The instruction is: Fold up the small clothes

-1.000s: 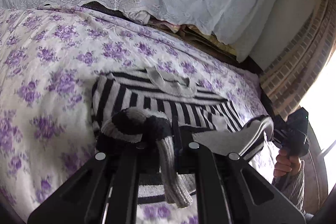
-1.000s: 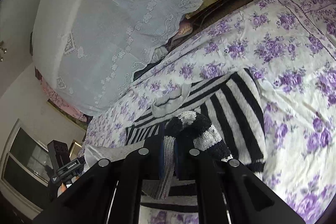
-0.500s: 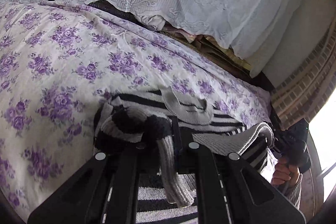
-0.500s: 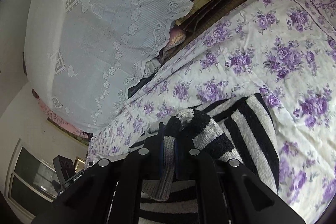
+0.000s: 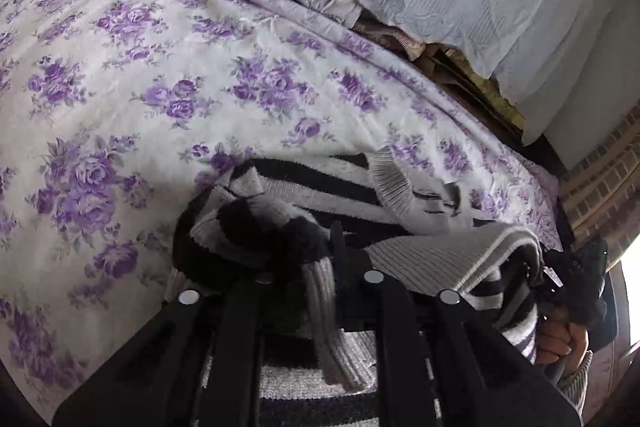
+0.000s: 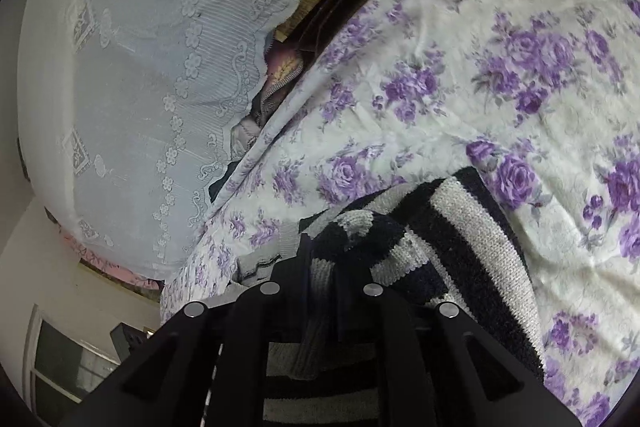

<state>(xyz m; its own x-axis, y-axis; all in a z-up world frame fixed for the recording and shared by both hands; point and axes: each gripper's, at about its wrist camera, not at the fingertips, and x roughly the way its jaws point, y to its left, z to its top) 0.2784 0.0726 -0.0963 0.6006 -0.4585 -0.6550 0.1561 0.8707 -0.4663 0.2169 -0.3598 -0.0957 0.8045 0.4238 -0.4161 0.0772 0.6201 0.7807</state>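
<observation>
Striped sweater (image 5: 320, 183) lies on the flowered bed (image 5: 120, 99), its lower part lifted over toward the collar; left claw (image 5: 320, 259) nearly shut, pinching a bunched hem edge; right claw (image 6: 320, 267) narrowly parted, jaws just easing open, knit between them and seemingly gripped. Judgement: light, soft, thick knit; drapes and sags, not slippery; best held at hem corners, both sides level, so the fold lands square.
</observation>
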